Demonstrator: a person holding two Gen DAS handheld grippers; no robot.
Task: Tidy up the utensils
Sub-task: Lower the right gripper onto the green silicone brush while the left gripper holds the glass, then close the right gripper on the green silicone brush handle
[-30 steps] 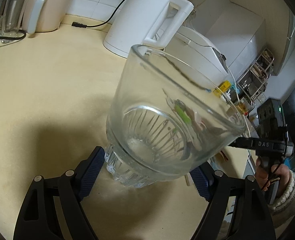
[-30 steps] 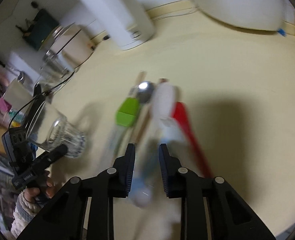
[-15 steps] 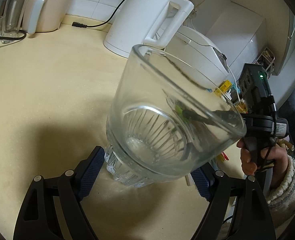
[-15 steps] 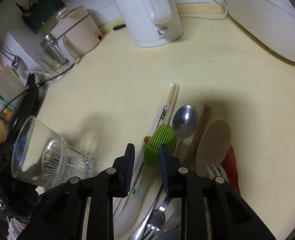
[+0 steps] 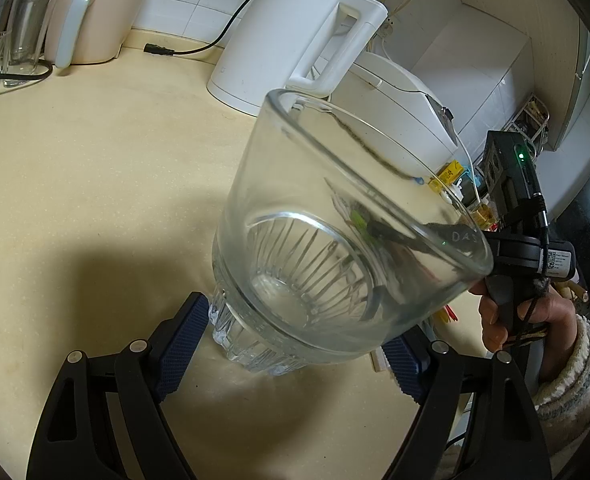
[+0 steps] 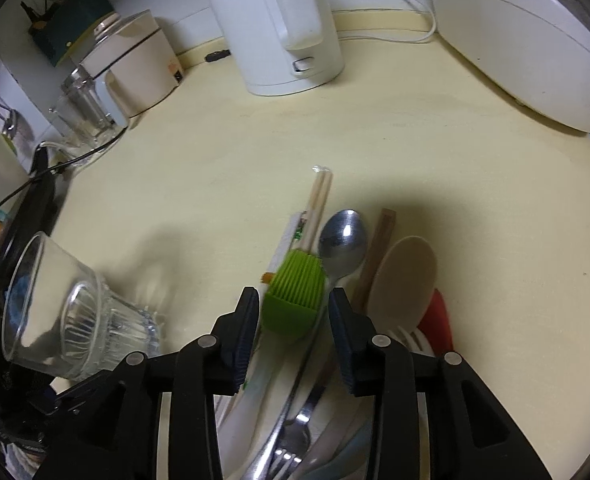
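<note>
On the pale yellow tabletop (image 6: 475, 168), a loose bundle of utensils is laid side by side: a green ribbed silicone brush head (image 6: 295, 294), a pair of light wooden chopsticks (image 6: 319, 196), a shiny metal spoon (image 6: 343, 240), a pale wooden spatula (image 6: 405, 276), a red-handled utensil (image 6: 439, 316) and a metal fork (image 6: 291, 448). The right gripper (image 6: 293, 322) is held over this bundle with its jaws opening; the green brush head is seen between them, untouched by the pads. To the left, a clear ribbed drinking glass (image 5: 335, 248) is clamped at its base by the left gripper (image 5: 291, 352) and is tilted, its mouth turned towards the utensils. A white electric kettle (image 6: 279, 20) and a white rice cooker (image 6: 535, 40) are stood at the back, well apart from the utensils.
</note>
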